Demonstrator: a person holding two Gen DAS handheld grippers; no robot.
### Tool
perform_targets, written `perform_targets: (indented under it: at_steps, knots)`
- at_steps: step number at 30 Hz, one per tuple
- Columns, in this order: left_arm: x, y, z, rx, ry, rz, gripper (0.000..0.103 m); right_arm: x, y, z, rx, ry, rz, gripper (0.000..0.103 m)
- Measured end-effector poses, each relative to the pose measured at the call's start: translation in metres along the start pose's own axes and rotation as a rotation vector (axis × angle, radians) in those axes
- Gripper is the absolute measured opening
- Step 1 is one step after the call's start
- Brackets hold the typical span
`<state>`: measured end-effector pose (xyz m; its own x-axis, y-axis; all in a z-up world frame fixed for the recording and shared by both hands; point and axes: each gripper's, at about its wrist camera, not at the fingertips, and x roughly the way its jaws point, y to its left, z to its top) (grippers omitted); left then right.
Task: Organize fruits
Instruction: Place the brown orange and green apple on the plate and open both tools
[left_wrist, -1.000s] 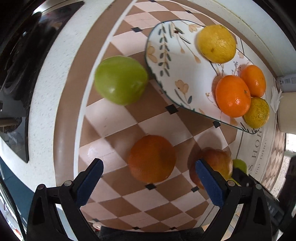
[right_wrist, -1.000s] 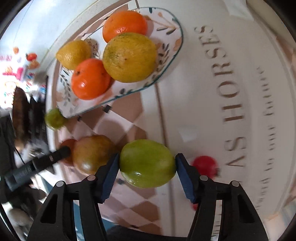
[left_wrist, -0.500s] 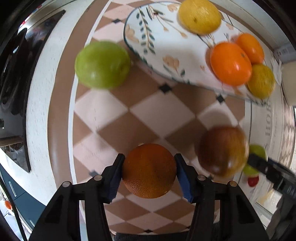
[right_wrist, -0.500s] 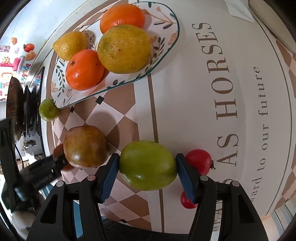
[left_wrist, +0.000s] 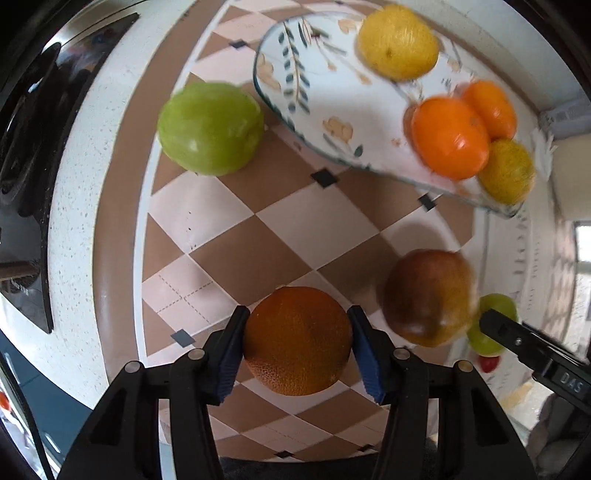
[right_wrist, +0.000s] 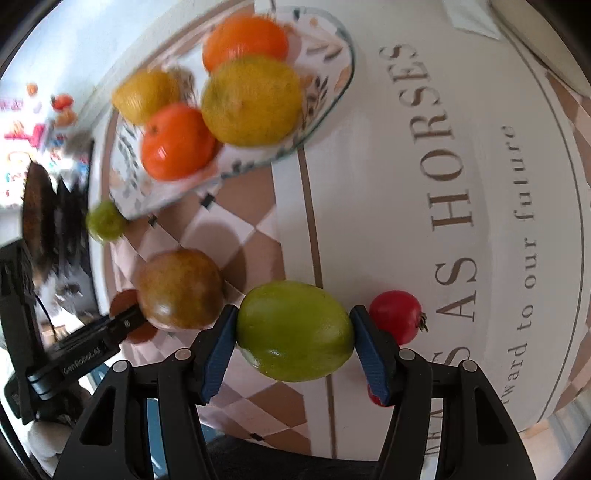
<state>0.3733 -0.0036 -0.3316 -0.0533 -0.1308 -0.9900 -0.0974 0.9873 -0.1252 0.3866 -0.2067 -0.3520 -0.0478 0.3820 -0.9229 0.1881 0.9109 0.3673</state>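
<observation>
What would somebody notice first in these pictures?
Probably the two fruits caught in the blue jaws: a dark orange in the left gripper and a green fruit in the right gripper. Beyond them, a leaf-patterned plate holds bright citrus.

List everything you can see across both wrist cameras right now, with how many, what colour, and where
plate: one, white with leaf pattern, far side of the mat
orange fruits: two, bright orange, on the plate
yellow fruits: two, yellow, on the plate
dark orange: one, deep orange, between the left gripper's pads
green fruit: one, green, between the right gripper's pads
brownish fruit: one, red-brown, on the mat between the grippers
second green fruit: one, green, on the mat beside the plate
red fruit: one in full, red, on the mat; another partly hidden behind a pad
mat: one, checkered with lettering
left gripper: black, blue pads
right gripper: same
</observation>
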Motion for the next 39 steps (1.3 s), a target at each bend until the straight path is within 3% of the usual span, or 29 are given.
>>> perform_targets:
  at_steps: [5, 8, 13, 19, 28, 35, 37, 38, 39]
  knots:
    - [-0.057, -0.002, 0.024, -0.023, -0.068, -0.105, 0.051, -0.041, 0.023, 0.009, -0.029, -0.096, 0.098, 0.064]
    - [-0.086, -0.006, 0.075, -0.007, -0.110, -0.104, 0.051, -0.051, 0.055, 0.024, -0.082, -0.126, 0.140, 0.064]
    - [-0.090, 0.006, 0.140, 0.031, -0.104, -0.025, 0.051, -0.031, 0.112, 0.053, -0.134, -0.141, 0.168, 0.064]
    - [-0.056, 0.010, 0.192, 0.074, 0.007, 0.017, 0.051, 0.010, 0.142, 0.074, -0.101, -0.107, 0.188, 0.064]
    - [-0.010, 0.013, 0.222, 0.082, 0.142, 0.020, 0.051, 0.029, 0.144, 0.081, -0.047, -0.099, 0.179, 0.064]
    - [0.000, 0.020, 0.228, 0.061, 0.148, 0.004, 0.052, 0.037, 0.142, 0.080, -0.029, -0.052, 0.173, 0.065]
    - [0.000, 0.024, 0.229, 0.037, 0.156, -0.025, 0.052, 0.037, 0.141, 0.078, -0.023, -0.047, 0.175, 0.073]
    - [-0.002, 0.024, 0.229, 0.034, 0.152, -0.034, 0.054, 0.037, 0.141, 0.079, -0.022, -0.048, 0.179, 0.075]
    - [-0.004, 0.025, 0.229, 0.039, 0.143, -0.039, 0.061, 0.034, 0.141, 0.079, -0.020, -0.051, 0.177, 0.076]
